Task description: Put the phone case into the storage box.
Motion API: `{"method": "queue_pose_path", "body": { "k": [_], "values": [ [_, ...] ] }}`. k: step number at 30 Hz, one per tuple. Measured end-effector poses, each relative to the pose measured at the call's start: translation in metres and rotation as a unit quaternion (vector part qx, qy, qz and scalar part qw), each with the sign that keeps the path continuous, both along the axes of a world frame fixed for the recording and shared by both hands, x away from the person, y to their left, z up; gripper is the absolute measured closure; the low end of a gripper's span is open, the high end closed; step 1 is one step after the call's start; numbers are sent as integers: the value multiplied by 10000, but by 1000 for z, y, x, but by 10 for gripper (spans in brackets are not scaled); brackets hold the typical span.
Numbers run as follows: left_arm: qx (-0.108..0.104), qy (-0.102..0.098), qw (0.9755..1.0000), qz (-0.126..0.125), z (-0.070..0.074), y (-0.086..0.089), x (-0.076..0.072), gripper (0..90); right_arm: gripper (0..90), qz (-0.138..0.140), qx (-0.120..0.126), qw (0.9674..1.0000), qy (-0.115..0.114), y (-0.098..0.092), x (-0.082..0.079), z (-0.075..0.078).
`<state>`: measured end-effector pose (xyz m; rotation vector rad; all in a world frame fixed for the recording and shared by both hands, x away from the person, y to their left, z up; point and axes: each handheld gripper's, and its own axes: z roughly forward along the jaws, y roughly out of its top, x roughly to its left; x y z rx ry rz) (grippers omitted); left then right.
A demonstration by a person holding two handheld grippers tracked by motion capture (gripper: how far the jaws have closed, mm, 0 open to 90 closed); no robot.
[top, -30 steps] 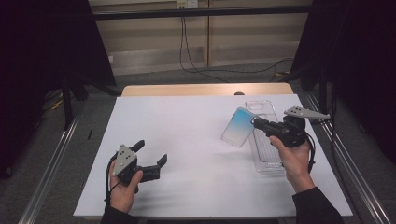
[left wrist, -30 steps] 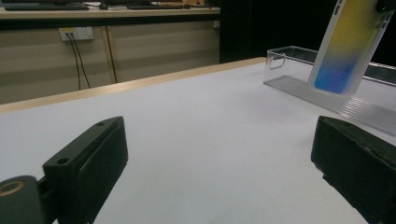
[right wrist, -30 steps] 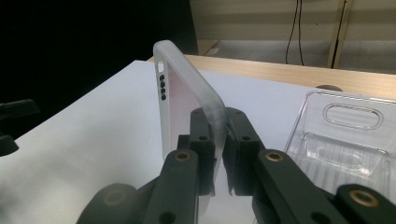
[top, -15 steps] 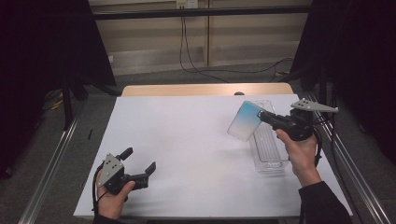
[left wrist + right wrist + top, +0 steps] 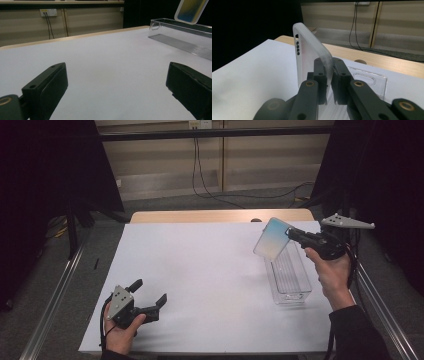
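A translucent phone case (image 5: 270,238) with a blue-to-yellow tint hangs tilted over the far end of a clear plastic bin (image 5: 290,280) at the right of the white table. My right gripper (image 5: 289,234) is shut on the case's edge. In the right gripper view the case (image 5: 305,55) stands upright between the jaws of that gripper (image 5: 329,72), with the bin (image 5: 367,77) below. My left gripper (image 5: 148,291) is open near the table's front left, nothing between its jaws. The left gripper view has this gripper (image 5: 117,87) low over the table, with the bin (image 5: 180,32) and case (image 5: 191,10) far off.
The table's white sheet (image 5: 200,270) ends at a wooden strip (image 5: 215,216) at the back. Metal rails (image 5: 55,290) run along both sides of the table. Cables (image 5: 205,175) hang on the wall behind it.
My right gripper has carried the phone case up and to the right, toward the bin's far end. The left gripper has slipped a little toward the front edge.
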<state>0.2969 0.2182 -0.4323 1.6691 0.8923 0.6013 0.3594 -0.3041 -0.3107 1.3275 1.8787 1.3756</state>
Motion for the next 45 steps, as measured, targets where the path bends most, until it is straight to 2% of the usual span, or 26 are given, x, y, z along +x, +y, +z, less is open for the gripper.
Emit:
{"method": "queue_pose_path", "body": {
  "k": [11,22,31,37,45],
  "values": [
    [-10,-2,10000,35,-1,0,-1,28,826,-141,-173,9997,13,-15,13,5],
    [-1,14,10000,80,-2,1,0,28,827,-306,-346,9989,83,-30,29,2],
    [-43,55,10000,59,-2,1,0,27,827,-373,-514,9978,164,-36,42,-5],
    [-71,64,9999,72,-2,0,0,27,827,-385,-532,9976,223,-40,50,-11],
    [-54,62,9999,63,-3,0,1,27,827,-376,-726,9962,296,-37,63,-19]
  ]
}}
